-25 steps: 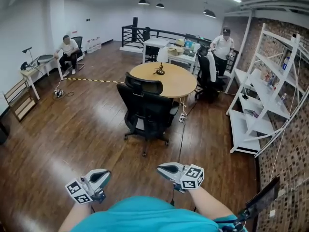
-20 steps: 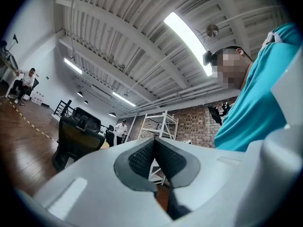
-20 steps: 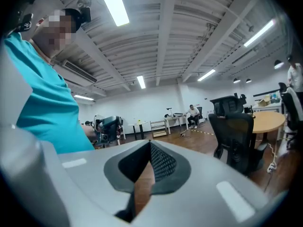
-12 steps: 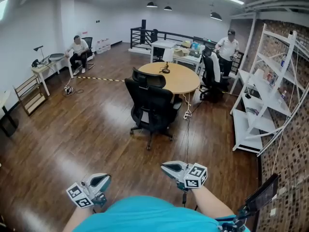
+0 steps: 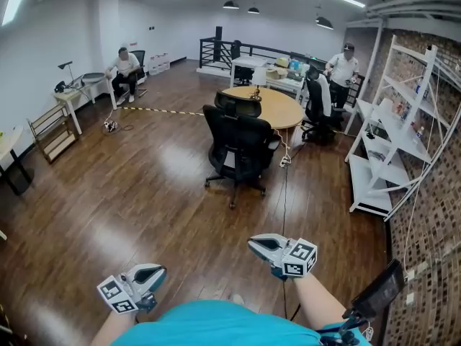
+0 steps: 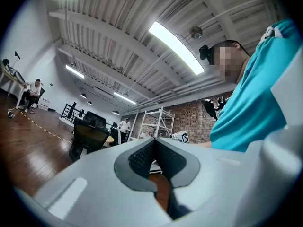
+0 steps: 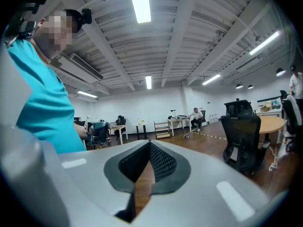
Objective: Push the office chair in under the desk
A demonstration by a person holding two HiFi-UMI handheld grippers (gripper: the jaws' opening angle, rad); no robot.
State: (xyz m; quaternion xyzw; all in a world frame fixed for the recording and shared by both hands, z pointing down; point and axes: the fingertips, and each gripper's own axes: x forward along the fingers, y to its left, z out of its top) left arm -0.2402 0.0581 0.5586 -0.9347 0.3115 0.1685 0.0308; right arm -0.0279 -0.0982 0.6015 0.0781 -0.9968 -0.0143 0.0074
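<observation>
The left claw [image 5: 154,270] and right claw [image 5: 255,243] sit low in the frame, both closed on nothing. The chair [image 5: 241,148] stands mid-frame, just beside the table [image 5: 279,111].

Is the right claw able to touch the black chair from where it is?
Probably not yet. The black chair stands far from the right claw, though nothing blocks the floor between.

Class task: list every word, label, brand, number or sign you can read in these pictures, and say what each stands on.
No text can be read in any view.
Cubes on left claw and right claw: black-and-white square patterns, no letters.
White shelving: any labels there are too small to read.
</observation>
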